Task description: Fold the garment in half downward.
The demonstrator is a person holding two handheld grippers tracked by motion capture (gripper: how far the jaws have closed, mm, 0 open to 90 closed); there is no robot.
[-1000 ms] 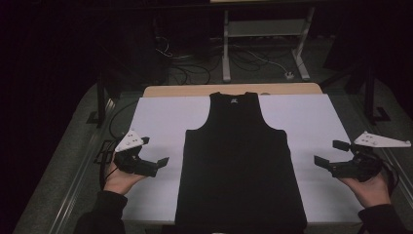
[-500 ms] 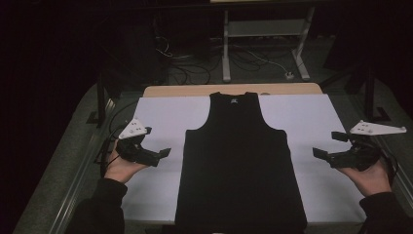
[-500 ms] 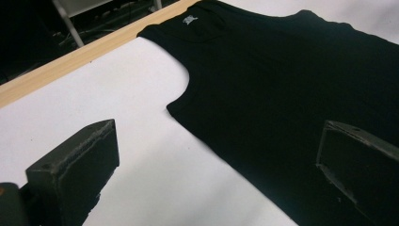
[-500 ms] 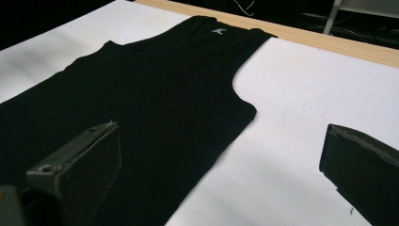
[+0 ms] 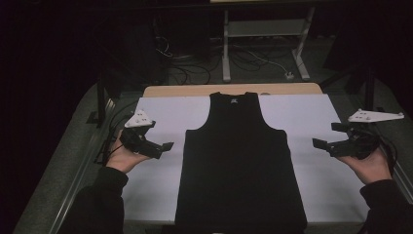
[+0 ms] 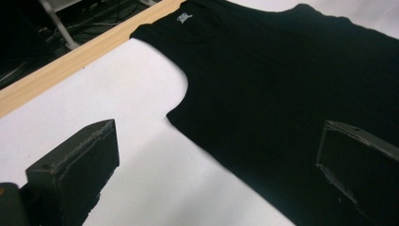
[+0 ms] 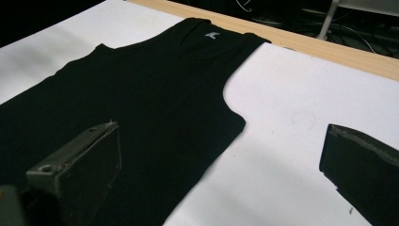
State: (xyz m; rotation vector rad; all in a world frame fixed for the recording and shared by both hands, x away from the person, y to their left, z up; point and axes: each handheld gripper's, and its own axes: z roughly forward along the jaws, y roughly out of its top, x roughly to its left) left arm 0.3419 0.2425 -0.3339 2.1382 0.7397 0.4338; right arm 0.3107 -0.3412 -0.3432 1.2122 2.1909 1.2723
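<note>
A black tank top (image 5: 239, 161) is laid flat and face up on the white-covered surface (image 5: 311, 122), its neckline with a small white label (image 6: 184, 18) pointing away from the person and its hem near the front edge. The garment is spread smooth, with no fold yet made in it, so the work is judged to be at its very start: the approach to the first grasp.

The left tool (image 5: 160, 147) is held in the left hand (image 5: 127, 155) just beside the garment's left side seam, below the armhole; its jaws are spread wide and nothing is held between them. In the left gripper view one jaw stands over bare white cover and the other over black cloth, so the edge of the top is straddled. The right tool (image 5: 325, 142) is held in the right hand (image 5: 371, 163) further out, apart from the garment's right edge, likewise wide open and empty; in the right gripper view the right side seam and armhole (image 7: 233, 106) are seen between its jaws.

For the next move, each tool would probably need to be lowered to the cloth's edge at its own side and closed on the fabric alone. A thin, limp garment is likely to slip or bunch if only a little of it is pinched, so a bite well over the seam is called for. The right tool has more distance to close than the left.
</note>
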